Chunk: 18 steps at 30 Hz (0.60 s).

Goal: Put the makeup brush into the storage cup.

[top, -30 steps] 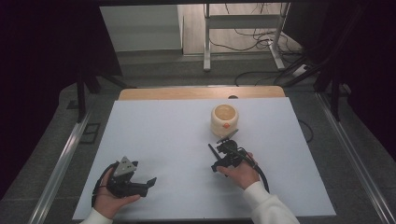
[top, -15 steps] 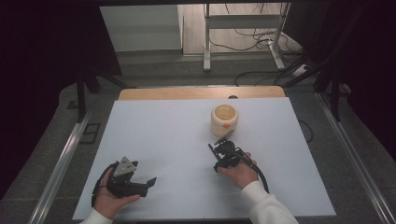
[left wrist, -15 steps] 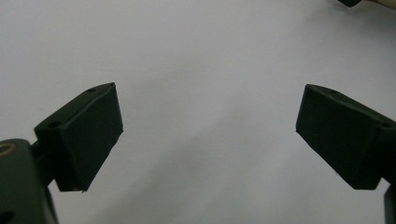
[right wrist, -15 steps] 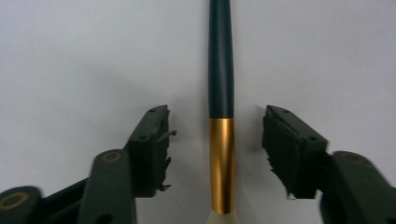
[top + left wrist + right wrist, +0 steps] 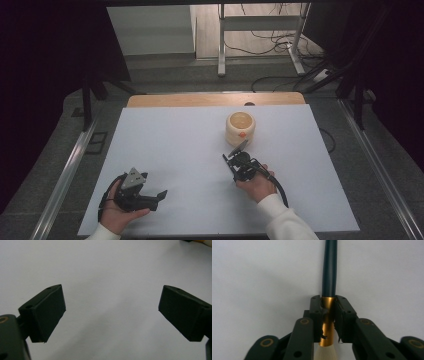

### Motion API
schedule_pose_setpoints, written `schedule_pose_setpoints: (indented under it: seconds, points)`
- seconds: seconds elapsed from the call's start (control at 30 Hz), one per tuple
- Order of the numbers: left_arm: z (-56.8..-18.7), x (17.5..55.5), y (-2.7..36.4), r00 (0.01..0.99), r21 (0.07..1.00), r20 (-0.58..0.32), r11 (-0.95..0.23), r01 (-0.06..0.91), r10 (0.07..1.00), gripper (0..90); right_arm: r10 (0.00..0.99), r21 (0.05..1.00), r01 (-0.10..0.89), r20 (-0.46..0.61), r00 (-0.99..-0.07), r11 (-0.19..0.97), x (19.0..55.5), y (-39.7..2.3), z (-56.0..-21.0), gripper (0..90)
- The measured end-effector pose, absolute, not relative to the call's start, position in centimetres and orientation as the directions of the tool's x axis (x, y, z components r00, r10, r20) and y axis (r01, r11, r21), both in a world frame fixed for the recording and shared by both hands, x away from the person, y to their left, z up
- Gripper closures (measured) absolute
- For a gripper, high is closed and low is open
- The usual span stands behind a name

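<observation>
The brush (image 5: 329,277) is clamped between the jaws of the right gripper (image 5: 328,322). In the right gripper view its dark handle runs straight up the middle of the frame from the jaws to the top edge, its gold ferrule (image 5: 327,322) sits squeezed between the two pads, and pale bristles (image 5: 325,352) show at the bottom edge below the ferrule. These jaws have just been closing, and they now press on the ferrule from both sides.

In the high view the right gripper (image 5: 239,159) lies a little right of centre, low in the frame, on the white table (image 5: 175,150), held by the person's right hand (image 5: 257,184), whose white sleeve (image 5: 285,220) comes in from the bottom edge. The thin brush (image 5: 238,148) points up and to the right from the gripper towards a cream pot (image 5: 240,127) with an orange mark on its side, which stands just above it in the frame.

The left gripper (image 5: 159,196) rests at the lower left of the high view, in the left hand (image 5: 122,207), well apart from the brush. In the left gripper view its jaws stand wide apart over bare table with nothing between them.
</observation>
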<state>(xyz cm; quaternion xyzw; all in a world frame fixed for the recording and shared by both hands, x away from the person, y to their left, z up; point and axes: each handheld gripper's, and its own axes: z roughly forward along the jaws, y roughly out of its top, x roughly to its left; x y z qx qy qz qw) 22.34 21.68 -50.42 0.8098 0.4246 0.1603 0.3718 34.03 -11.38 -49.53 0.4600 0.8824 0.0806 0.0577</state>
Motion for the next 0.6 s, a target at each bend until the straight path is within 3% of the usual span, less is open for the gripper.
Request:
schedule_pose_setpoints:
  seconds: [0.6]
  points:
    - [-50.43, 22.34, 21.78, 0.584, 0.739, -0.056, -0.36, 0.569, 0.81, 7.7, 0.803, 0.181, 0.793, 0.033, -0.596, 0.581, 34.65, -12.12, -49.44, 78.8]
